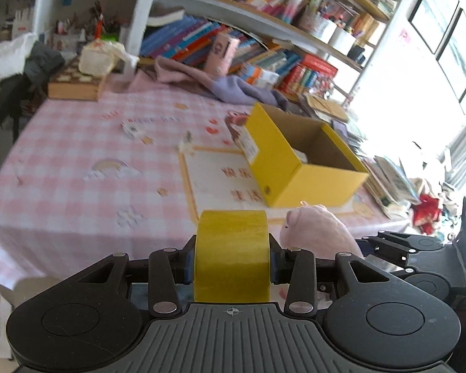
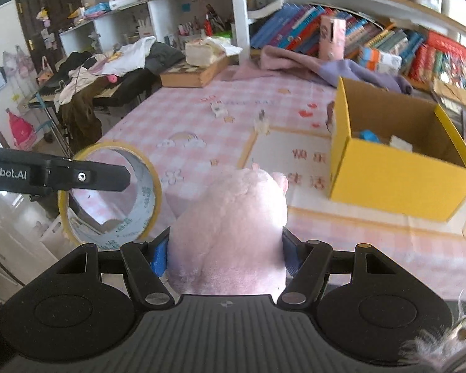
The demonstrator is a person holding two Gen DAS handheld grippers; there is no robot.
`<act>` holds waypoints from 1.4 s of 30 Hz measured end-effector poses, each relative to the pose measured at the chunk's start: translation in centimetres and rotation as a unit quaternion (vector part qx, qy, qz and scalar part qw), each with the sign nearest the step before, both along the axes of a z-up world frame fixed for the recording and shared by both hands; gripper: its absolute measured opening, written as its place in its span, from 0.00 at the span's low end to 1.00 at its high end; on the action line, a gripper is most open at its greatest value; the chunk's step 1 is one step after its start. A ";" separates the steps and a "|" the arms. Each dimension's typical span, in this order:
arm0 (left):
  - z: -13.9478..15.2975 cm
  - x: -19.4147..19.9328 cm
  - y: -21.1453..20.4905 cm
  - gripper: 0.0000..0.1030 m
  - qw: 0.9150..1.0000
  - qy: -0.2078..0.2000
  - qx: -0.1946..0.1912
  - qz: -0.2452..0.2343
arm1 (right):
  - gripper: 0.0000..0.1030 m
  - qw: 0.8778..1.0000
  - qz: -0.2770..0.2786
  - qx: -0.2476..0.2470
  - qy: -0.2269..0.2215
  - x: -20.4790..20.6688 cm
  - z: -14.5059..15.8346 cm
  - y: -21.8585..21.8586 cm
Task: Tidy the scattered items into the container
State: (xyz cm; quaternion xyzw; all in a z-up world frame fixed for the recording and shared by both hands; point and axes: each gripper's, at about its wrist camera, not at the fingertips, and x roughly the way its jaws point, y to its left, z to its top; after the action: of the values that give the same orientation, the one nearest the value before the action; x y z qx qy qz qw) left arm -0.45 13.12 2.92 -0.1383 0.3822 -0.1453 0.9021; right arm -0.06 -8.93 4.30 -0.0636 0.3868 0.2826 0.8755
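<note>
My left gripper (image 1: 232,267) is shut on a roll of yellow tape (image 1: 232,248), held edge-on above the table's near edge; the roll also shows in the right wrist view (image 2: 108,195). My right gripper (image 2: 226,258) is shut on a pink plush toy (image 2: 230,227), which also shows in the left wrist view (image 1: 317,230). The open yellow cardboard box (image 1: 298,158) stands on the table ahead, to the right, and shows in the right wrist view (image 2: 397,171) with a blue item (image 2: 369,136) and a white item (image 2: 400,143) inside. Two small white toys (image 1: 132,130) (image 1: 186,144) lie on the pink checked cloth.
A purple cloth (image 1: 220,84), a pink carton (image 1: 222,54) and a wooden board box (image 1: 76,84) lie at the table's far side. Bookshelves stand behind. Stacked books (image 1: 388,180) lie right of the box. A pink object (image 1: 237,119) sits behind the box.
</note>
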 end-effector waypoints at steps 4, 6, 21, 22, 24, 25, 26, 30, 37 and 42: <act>-0.5 -0.4 -0.9 0.39 1.000 0.008 -0.009 -0.014 | 0.64 1.000 -0.015 -0.008 -0.007 -1.4 0.2 -1.1; -0.6 -0.5 -1.4 0.39 1.000 0.010 -0.012 -0.025 | 0.64 1.000 -0.026 -0.010 -0.004 -1.9 0.2 -1.7; -0.8 0.2 -4.9 0.39 0.995 0.010 -0.013 -0.097 | 0.64 0.995 -0.095 -0.012 -0.003 -3.3 0.2 -4.9; -0.9 0.2 -5.1 0.39 0.995 0.010 -0.013 -0.100 | 0.64 0.995 -0.097 -0.012 -0.004 -3.4 0.2 -5.0; -0.9 0.4 -5.5 0.39 0.994 0.012 -0.012 -0.106 | 0.64 0.995 -0.103 -0.011 -0.004 -3.5 0.2 -5.2; -0.9 0.4 -5.7 0.39 0.994 0.012 -0.012 -0.109 | 0.64 0.994 -0.107 -0.010 -0.004 -3.6 0.2 -5.5; -1.0 0.5 -5.9 0.39 0.993 0.013 -0.012 -0.113 | 0.64 0.994 -0.111 -0.010 -0.004 -3.7 0.2 -5.6; -1.2 0.7 -6.9 0.39 0.991 0.018 -0.016 -0.130 | 0.64 0.991 -0.131 -0.010 -0.002 -4.0 0.1 -6.8; -1.6 1.2 -9.1 0.39 0.986 0.023 -0.022 -0.165 | 0.64 0.986 -0.165 -0.011 0.003 -4.5 -0.1 -8.7; -2.1 1.5 -10.2 0.39 0.982 0.033 -0.028 -0.183 | 0.64 0.982 -0.187 -0.012 0.014 -4.6 -0.3 -9.6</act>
State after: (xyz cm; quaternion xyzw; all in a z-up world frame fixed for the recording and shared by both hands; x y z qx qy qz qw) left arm 1.02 2.88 0.82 -0.0958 0.4261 -0.3142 0.8429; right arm -4.66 -18.55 3.98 0.0035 0.4072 0.1106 0.9066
